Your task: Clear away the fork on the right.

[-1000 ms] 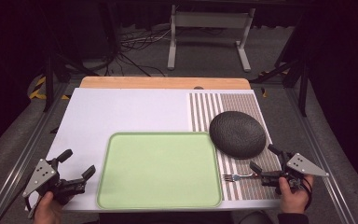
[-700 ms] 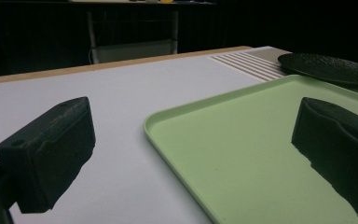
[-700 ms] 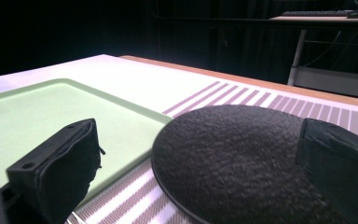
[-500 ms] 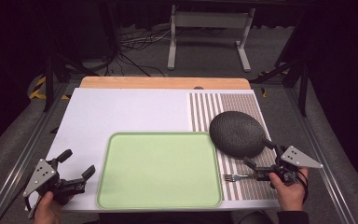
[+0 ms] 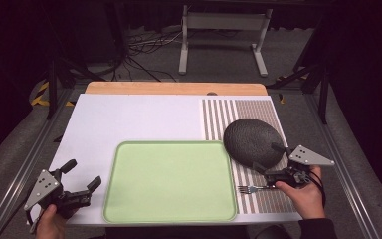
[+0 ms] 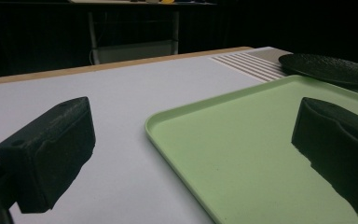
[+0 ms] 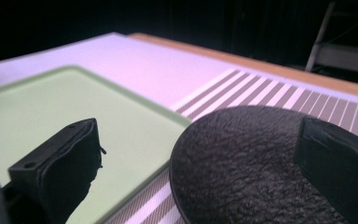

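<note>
Where striped mat [image 5: 266, 115] lies: dark plate [image 5: 253, 141], fork [image 5: 252, 188].

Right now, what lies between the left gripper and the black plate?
The green tray lies between the left gripper and the plate, as the high view shows.

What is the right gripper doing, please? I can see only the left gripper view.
Observer: The right gripper is open, with its jaws at the near edge of the plate.
Operator: Thank you. Is anything else lying near it?
Observer: Yes, a fork lies on the striped mat, just right of the tray, with its tines toward the tray.
Operator: Is the plate on the tray?
Observer: No, it sits on the mat, at the tray's far right corner.
</note>
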### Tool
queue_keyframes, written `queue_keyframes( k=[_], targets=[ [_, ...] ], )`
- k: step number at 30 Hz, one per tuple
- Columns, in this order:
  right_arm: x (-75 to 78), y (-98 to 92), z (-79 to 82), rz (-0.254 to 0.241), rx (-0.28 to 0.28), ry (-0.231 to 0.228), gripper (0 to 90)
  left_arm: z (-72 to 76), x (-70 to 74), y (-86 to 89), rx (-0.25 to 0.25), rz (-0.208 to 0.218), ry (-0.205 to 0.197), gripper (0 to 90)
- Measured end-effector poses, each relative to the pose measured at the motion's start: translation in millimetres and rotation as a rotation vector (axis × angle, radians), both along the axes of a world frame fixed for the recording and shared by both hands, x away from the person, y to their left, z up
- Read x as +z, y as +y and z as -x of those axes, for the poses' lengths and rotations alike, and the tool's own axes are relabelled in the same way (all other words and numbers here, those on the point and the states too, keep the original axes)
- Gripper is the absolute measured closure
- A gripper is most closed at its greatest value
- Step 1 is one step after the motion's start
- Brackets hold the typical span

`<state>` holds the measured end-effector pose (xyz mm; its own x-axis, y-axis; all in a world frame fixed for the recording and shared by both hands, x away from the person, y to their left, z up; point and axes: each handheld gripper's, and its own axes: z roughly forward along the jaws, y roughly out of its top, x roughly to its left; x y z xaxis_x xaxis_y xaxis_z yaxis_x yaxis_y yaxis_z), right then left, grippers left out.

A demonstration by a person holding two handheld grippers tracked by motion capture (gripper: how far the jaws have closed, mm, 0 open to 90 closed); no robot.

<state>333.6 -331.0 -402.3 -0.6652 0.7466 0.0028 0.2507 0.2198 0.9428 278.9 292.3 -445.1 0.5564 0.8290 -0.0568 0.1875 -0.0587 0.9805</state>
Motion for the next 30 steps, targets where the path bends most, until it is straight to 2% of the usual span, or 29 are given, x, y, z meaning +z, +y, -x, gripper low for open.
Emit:
queue_keyframes(
  k=[5,7,8,14,18,19,21,25,28,30],
  targets=[
    [7.8,7.9,-4.9,0.146,0.062,0.092,3.5,-0.2,-0.1,0.0,-0.001,0.000,0.000,0.1],
    [11.7,10.4,-7.4,0.193,0.070,0.120,3.6,0.0,0.0,-0.1,0.000,-0.001,0.000,0.1],
    [11.7,10.4,-7.4,0.193,0.070,0.120,3.6,0.0,0.0,-0.1,0.000,-0.001,0.000,0.1],
    [22.0,16.3,-12.6,0.349,0.114,0.200,3.5,-0.2,0.1,0.3,0.001,-0.001,-0.001,0.1],
    [22.8,20.0,-15.3,0.419,0.125,0.249,3.3,-0.2,0.1,-0.2,-0.001,-0.002,-0.001,0.1],
    [22.8,20.0,-15.3,0.419,0.125,0.249,3.3,-0.2,0.1,-0.2,-0.001,-0.002,-0.001,0.1],
    [21.6,22.5,-16.7,0.476,0.131,0.273,3.5,-0.3,0.1,-0.1,-0.001,-0.003,-0.002,0.1],
    [19.2,26.3,-19.6,0.551,0.147,0.310,3.7,-0.3,0.0,0.2,0.000,-0.002,-0.001,0.1],
    [18.6,27.3,-20.5,0.579,0.162,0.322,3.8,-0.5,-0.1,0.1,-0.001,-0.002,-0.001,0.1],
    [17.8,29.1,-20.9,0.616,0.180,0.338,4.3,-0.5,-0.1,0.0,-0.001,-0.002,0.000,0.1]
  ],
)
